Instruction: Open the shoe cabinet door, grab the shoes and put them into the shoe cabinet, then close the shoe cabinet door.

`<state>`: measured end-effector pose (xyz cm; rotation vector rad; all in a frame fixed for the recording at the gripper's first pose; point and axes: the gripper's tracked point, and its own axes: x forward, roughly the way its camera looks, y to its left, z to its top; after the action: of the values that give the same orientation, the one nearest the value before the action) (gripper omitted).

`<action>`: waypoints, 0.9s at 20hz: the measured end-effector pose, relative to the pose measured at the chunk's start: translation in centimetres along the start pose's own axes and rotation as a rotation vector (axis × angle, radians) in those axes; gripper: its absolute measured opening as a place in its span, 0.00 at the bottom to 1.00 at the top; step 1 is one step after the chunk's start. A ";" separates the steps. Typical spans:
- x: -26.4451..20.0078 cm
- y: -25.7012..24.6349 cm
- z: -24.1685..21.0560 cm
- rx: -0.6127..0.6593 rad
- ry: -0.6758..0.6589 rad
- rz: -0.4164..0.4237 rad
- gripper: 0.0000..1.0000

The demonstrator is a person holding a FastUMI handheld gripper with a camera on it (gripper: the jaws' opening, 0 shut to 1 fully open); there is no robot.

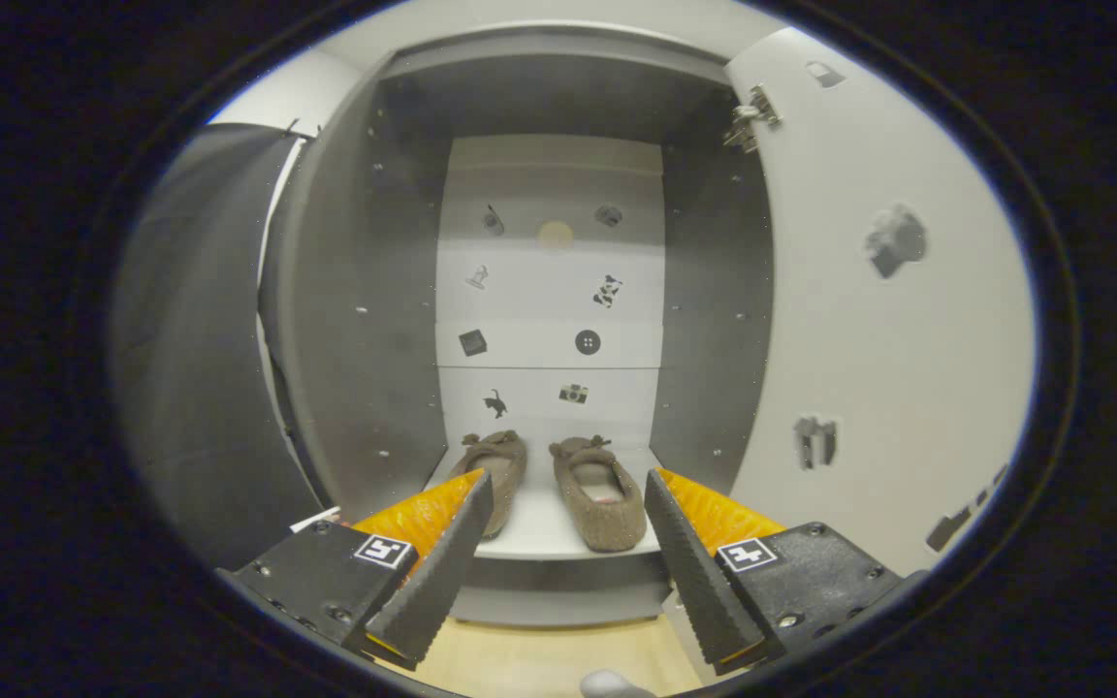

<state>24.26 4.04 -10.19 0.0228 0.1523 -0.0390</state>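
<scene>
Your gripper [568, 499] is spread wide, nothing between the fingers, both pads clear of everything. You're looking straight into the shoe cabinet [365, 320], which stands open: the door [869, 320] is swung out to the right of the fingers, hinge [750, 116] visible at its top inner corner.

Both slippers [544, 485] are already inside, on the cabinet's bottom shelf [544, 528], toes pointing to the back wall. The left slipper [495, 475] sits just beyond your left finger [442, 572], whose tip partly covers its heel end. The right slipper [599, 494] lies in the gap ahead, closer to the right finger [694, 572] but apart from it; heel reaches nearly to the shelf's front edge. The pair lie side by side w/ a strip of bare shelf between them, not touching.

Back wall [551, 291] is pale w/ small stickers in two columns; more stickers on the door's inner face. Side walls inside are grey w/ rows of peg holes. A dark cloth [190, 359] hangs left of the cabinet. Wood-toned floor [539, 659] shows below the shelf, between your fingers; a small pale rounded thing [612, 684] at the very bottom, can't tell what it is.
</scene>
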 end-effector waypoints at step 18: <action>-26.1 -14.5 -3.4 0.028 -0.080 -0.117 1.00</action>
<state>-2.65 -9.42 -9.82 0.0403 0.0732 -0.1585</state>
